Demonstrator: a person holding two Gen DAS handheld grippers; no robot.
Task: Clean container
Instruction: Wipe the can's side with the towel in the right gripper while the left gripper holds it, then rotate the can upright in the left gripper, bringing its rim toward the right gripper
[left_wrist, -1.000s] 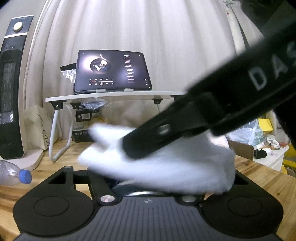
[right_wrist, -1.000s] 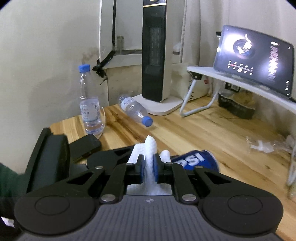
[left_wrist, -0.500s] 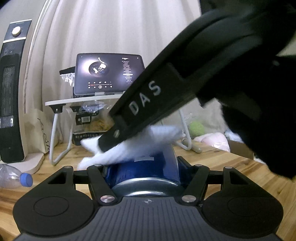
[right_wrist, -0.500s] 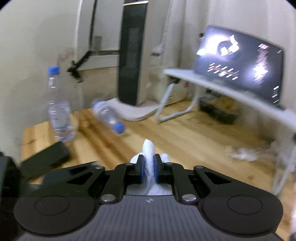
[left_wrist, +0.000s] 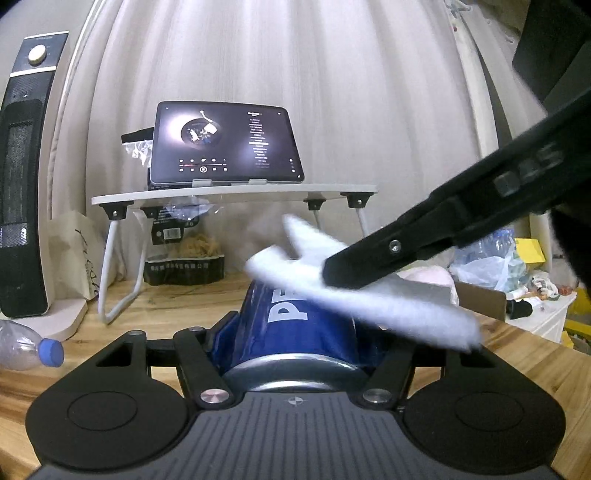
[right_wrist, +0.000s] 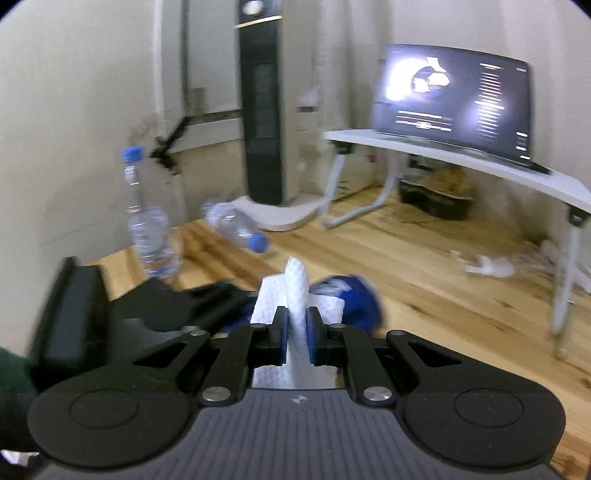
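The left gripper (left_wrist: 295, 354) is clamping the blue can (left_wrist: 295, 328); the right gripper (right_wrist: 297, 332), pinching the white tissue (right_wrist: 295, 291), is sweeping back across its upper side, continuing the wipe.

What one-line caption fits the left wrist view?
Left hand-held gripper grips a blue can while the right hand-held gripper drags a white tissue across it.

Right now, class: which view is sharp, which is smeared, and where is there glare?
Left wrist view: mostly sharp, only the white cloth over the blue can streaks. Right wrist view: motion-blurred throughout, bottles smeared, tablet screen glaring; both bend straight edges.
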